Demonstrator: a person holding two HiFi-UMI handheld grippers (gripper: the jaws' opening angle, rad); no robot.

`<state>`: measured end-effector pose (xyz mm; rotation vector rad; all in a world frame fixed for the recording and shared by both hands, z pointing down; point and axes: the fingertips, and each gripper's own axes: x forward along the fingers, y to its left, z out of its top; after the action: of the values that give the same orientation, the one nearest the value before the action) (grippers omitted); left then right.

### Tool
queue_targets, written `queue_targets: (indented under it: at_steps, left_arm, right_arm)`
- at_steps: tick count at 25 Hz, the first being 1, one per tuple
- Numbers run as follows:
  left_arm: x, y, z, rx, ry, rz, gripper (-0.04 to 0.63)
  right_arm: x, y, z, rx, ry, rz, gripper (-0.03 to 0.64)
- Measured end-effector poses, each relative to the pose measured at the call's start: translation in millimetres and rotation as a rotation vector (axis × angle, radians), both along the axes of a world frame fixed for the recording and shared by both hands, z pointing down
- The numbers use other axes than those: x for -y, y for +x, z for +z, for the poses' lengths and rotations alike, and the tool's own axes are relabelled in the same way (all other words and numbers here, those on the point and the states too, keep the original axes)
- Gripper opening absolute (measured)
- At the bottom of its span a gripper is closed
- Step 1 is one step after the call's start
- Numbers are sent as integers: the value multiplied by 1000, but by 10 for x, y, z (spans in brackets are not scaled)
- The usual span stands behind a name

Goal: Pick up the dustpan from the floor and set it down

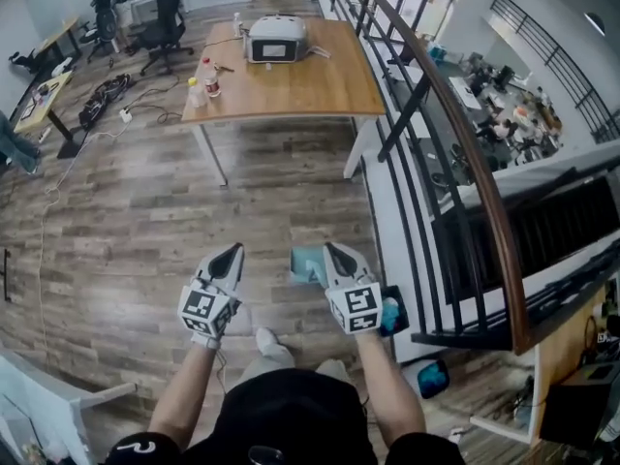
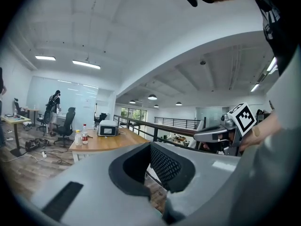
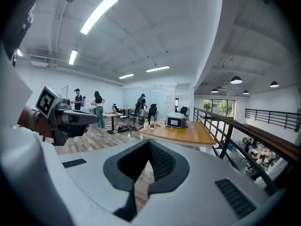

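Observation:
In the head view a pale teal dustpan (image 1: 306,263) lies on the wood floor close to the railing, partly hidden behind my right gripper (image 1: 333,250). That gripper hangs over it with its jaws shut and nothing between them. My left gripper (image 1: 233,252) is held beside it to the left, over bare floor, its jaws also shut and empty. Both point forward, nearly level. The left gripper view (image 2: 150,147) and the right gripper view (image 3: 148,145) show only closed pads and the room beyond; the dustpan does not appear in either.
A black railing with a wooden handrail (image 1: 455,153) runs along the right, with a drop beyond it. Ahead stands a wooden table (image 1: 310,90) bearing a white box (image 1: 276,39) and bottles (image 1: 208,77). Cables (image 1: 107,100) and office chairs (image 1: 160,22) are at the far left.

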<state>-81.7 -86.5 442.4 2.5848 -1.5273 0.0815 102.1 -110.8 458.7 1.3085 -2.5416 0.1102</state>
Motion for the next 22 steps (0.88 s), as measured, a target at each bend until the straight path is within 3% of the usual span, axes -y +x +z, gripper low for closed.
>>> queue_targets:
  at_steps: [8,22]
  left_arm:
    - [282,-217,46,-2,4,51,-3]
    - [420,-3,312,-7,-27,24,-3]
  right_arm:
    - [110,-108,53,-16,-2,71,-6]
    - [289,215,500,-6,-61,83,-6]
